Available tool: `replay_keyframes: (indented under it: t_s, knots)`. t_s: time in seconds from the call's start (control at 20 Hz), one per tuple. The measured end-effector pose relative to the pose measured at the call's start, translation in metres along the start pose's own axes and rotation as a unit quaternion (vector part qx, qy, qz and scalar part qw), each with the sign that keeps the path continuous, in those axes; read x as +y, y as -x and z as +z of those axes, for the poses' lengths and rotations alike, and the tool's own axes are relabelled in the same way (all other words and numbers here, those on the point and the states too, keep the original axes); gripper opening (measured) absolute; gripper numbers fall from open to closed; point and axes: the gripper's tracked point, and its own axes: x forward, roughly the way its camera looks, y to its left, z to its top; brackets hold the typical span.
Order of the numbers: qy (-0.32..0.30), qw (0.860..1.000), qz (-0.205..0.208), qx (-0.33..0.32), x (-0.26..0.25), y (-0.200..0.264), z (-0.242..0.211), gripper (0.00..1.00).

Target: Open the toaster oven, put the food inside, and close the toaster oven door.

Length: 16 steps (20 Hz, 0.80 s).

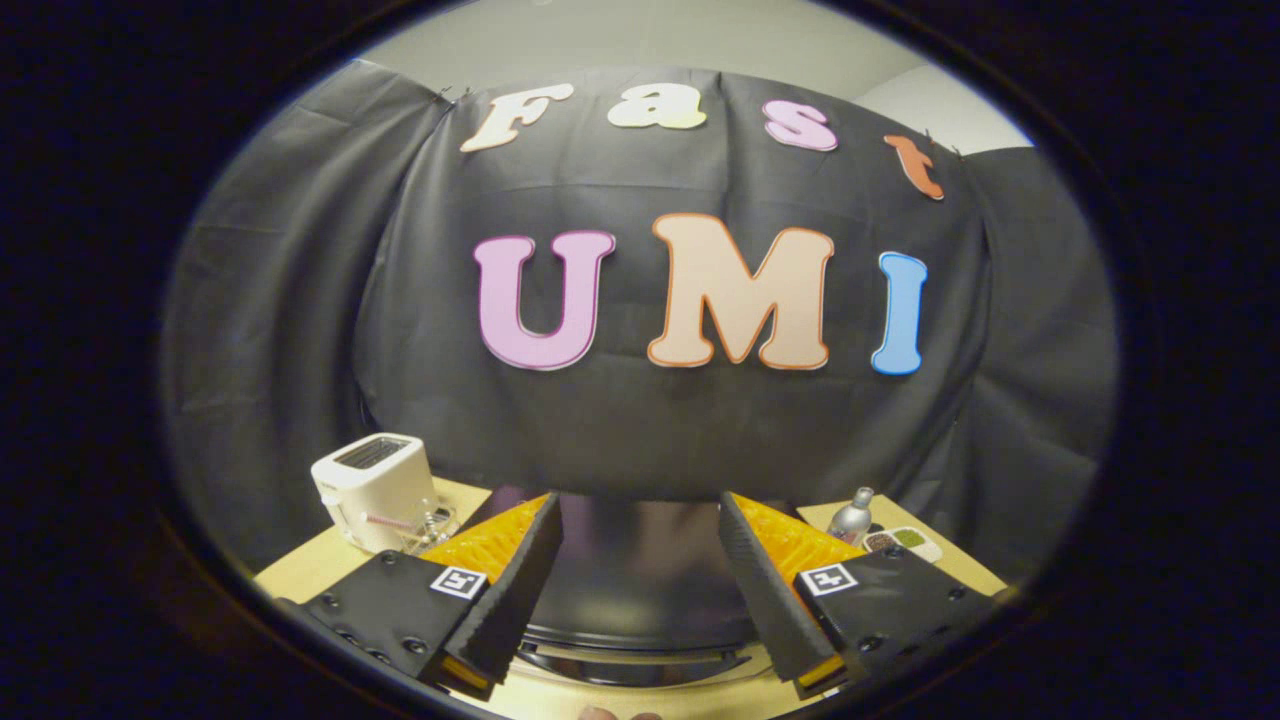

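**A:** Gripper [640, 560] state? We see both fingers spread wide, nothing between the pads, not touching anything.

**B:** Agreed, jaws apart and empty. Black ribbed pads, orange backing, a square tag on each finger block.

**A:** Toaster oven [640, 590]?

**B:** We read the dark, glossy, curved body in the gap between the fingers, running from roughly 6 to 12 o'clock off the fingertips, as its top. Near edge shows a chrome strip [640, 655] below the dark surface, at 6 o'clock. We can't tell from here whether the door is open or closed.

**A:** Food?

**B:** We can't identify any with confidence. Skip it.

**A:** Edges, room?

**B:** Wooden table [300, 570] under everything. At 10 o'clock from the fingers, a white pop-up toaster [372, 488], slot on top, standing near the table's back edge, close beside the left finger. Some clear item [432, 522] just beside it; too small to say what.

**A:** Right side?

**B:** At 2 o'clock, a small silver bottle [852, 517] upright, and a white tray [905, 541] with dark and green contents just beside it. Both close beyond the right finger.

**A:** Behind?

**B:** Black cloth wall [640, 440] hangs right behind the oven at 12 o'clock. Open room is straight between the fingers above the oven's top; sides are crowded.
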Motion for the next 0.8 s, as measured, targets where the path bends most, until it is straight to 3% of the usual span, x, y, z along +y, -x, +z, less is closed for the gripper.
replay_keyframes:
  t_s: [0.45,0.6,0.8]
  knots:
    - [-0.032,0.996,-0.004,0.078,0.004,0.005,-0.076,0.98]
    - [-0.062,0.995,-0.006,0.082,0.001,0.010,-0.082,0.98]
    - [-0.046,0.996,0.000,0.074,0.002,0.013,-0.082,0.98]
